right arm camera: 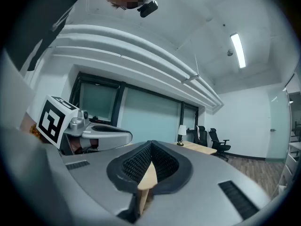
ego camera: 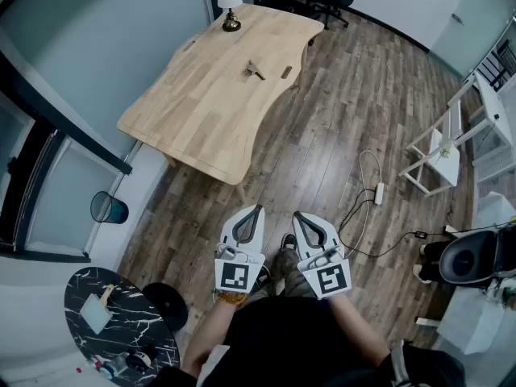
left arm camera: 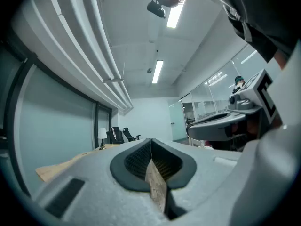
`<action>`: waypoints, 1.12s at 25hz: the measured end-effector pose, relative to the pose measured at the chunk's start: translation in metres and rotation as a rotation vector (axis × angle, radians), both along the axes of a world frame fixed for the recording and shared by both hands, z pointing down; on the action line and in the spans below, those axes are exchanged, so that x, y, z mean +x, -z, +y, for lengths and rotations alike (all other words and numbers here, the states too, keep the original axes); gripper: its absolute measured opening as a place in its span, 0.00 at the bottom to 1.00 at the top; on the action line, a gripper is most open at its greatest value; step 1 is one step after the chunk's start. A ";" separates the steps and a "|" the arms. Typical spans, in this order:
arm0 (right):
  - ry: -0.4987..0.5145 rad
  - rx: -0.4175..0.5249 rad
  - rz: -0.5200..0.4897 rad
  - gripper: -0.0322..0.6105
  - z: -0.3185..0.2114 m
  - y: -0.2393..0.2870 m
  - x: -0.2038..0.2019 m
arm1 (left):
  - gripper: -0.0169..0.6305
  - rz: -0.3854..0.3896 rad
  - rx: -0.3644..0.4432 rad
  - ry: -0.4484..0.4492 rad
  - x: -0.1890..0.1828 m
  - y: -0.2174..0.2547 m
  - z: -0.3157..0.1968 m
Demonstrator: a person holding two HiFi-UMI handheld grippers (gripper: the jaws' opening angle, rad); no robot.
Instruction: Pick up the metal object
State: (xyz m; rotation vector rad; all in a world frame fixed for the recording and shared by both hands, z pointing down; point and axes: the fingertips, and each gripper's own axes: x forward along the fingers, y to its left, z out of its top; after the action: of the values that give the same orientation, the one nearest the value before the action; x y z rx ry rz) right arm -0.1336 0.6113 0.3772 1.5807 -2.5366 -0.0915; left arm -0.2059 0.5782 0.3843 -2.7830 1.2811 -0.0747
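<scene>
**Standing well short of the table, both grippers closed and empty**

At the lower left of the head view sits a round marble table [ego camera: 133, 297], with a blue bin [ego camera: 109, 208] just above it; neither concerns the job. The wooden table [ego camera: 201, 111] fills the upper centre-left of the frame. The metal object [ego camera: 255, 71] lies flat on the upper right part of its top, apart from the lamp [ego camera: 230, 10] at the table's top end. Low in the centre, the left gripper [ego camera: 256, 210] and, just to its right, the right gripper [ego camera: 297, 214] are held side by side and level, pointing up the frame across the plank floor [ego camera: 322, 135]. Each gripper's own view shows its jaws pressed together with nothing between them. A cable [ego camera: 367, 208] trails over the floor at the right, with a white rack [ego camera: 451, 147] beyond.

As I judge it, the pick-up is at its approach stage: the object is untouched and well apart from both tools. The next move calls for walking up to the table, opening one gripper's jaws, and bringing them down over the piece. Its exact shape is too small to tell from here.
</scene>
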 end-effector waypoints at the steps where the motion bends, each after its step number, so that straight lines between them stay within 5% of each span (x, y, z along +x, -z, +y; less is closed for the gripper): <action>1: 0.004 0.002 -0.001 0.05 -0.006 -0.002 0.003 | 0.05 -0.003 0.001 0.001 0.004 0.000 -0.006; 11: 0.046 0.049 -0.070 0.05 -0.091 0.009 0.042 | 0.05 -0.035 -0.025 0.045 0.048 -0.006 -0.081; 17: 0.096 -0.013 -0.110 0.05 -0.138 0.005 0.080 | 0.05 -0.083 -0.038 0.049 0.092 -0.007 -0.123; 28: -0.007 -0.033 -0.104 0.05 -0.222 0.006 0.150 | 0.05 -0.105 -0.054 0.113 0.115 -0.019 -0.194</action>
State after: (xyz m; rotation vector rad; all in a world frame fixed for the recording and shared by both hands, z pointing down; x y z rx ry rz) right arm 0.0160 0.3895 0.3713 1.6227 -2.5952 0.0340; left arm -0.0909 0.3840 0.4030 -2.7080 1.4293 -0.2620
